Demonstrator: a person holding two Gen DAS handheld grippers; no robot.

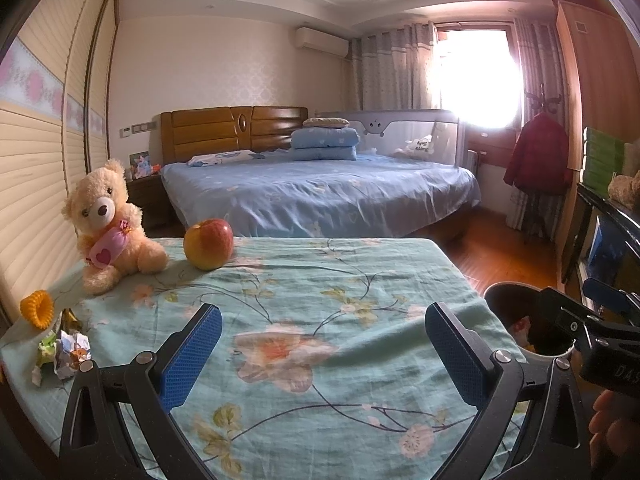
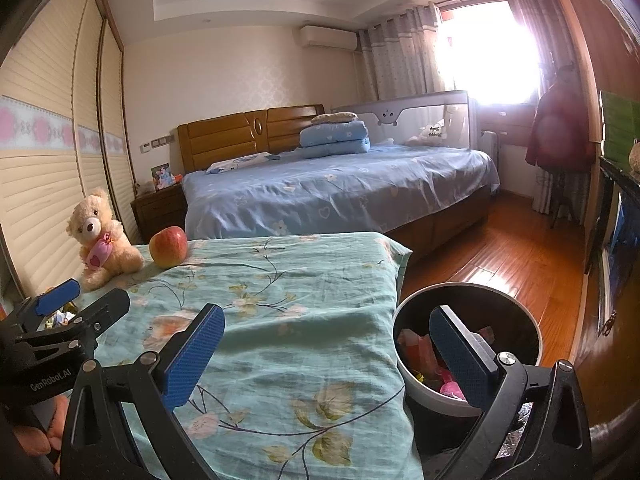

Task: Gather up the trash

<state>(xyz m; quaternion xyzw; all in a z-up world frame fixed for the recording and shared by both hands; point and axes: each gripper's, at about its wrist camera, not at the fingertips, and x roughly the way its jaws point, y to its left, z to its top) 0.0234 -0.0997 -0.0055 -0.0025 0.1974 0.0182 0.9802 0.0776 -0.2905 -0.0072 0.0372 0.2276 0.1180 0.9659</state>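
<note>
While the left hand-held gripper [image 1: 324, 354] hovers wide open and empty over the floral-clothed worktop [image 1: 304, 292], its view alone shows crumpled wrappers [image 1: 66, 350] at the near left edge beside a yellow ring [image 1: 37, 307]. From the right wrist, the right hand-held gripper [image 2: 326, 356] gapes empty, one finger over the trash bin [image 2: 468, 344] holding pink wrappers [image 2: 450, 388].
</note>
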